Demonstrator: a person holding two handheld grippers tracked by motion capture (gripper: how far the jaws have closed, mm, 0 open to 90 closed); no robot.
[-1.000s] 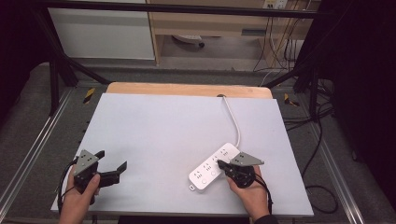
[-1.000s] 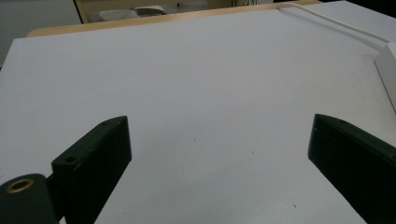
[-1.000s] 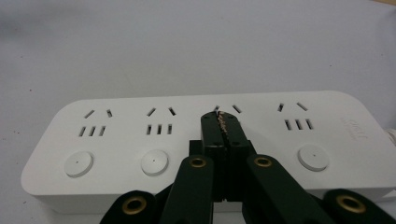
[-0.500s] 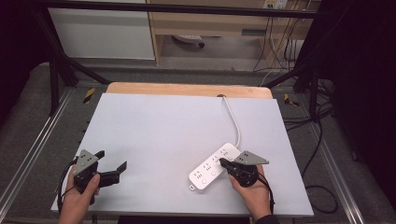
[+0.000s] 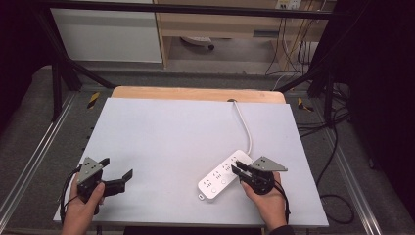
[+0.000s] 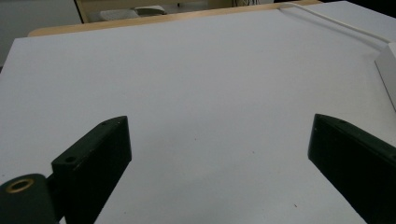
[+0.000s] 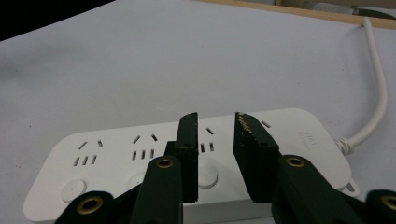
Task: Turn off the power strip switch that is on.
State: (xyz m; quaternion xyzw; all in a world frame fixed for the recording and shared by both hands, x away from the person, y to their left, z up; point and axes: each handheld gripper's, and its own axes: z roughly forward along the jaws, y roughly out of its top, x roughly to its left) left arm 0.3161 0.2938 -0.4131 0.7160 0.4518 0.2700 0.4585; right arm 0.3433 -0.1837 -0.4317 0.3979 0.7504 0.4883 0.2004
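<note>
A person seated at the near edge of a white table holds a two-jaw gripper in each hand. A white power strip lies flat on the near right part of the table, angled from near left to far right, its white cord running away toward the table's far edge, where a strip of bare wood shows.

The right gripper, held in the right hand, hangs low over the strip's far-right end. In the right gripper view, the right gripper's black jaws stand a narrow gap apart, with nothing between them; they are poised above the strip's top face, over the socket nearest the cord and its round button. Whether the jaw tips touch the plastic cannot be told. Two more sockets, each with a button, lie to the left of the jaws in that view.

The left gripper, held in the left hand, sits at the table's near left corner, well apart from the strip. Its jaws are spread wide over bare tabletop in the left gripper view, where a corner of the strip shows at the right edge.
</note>
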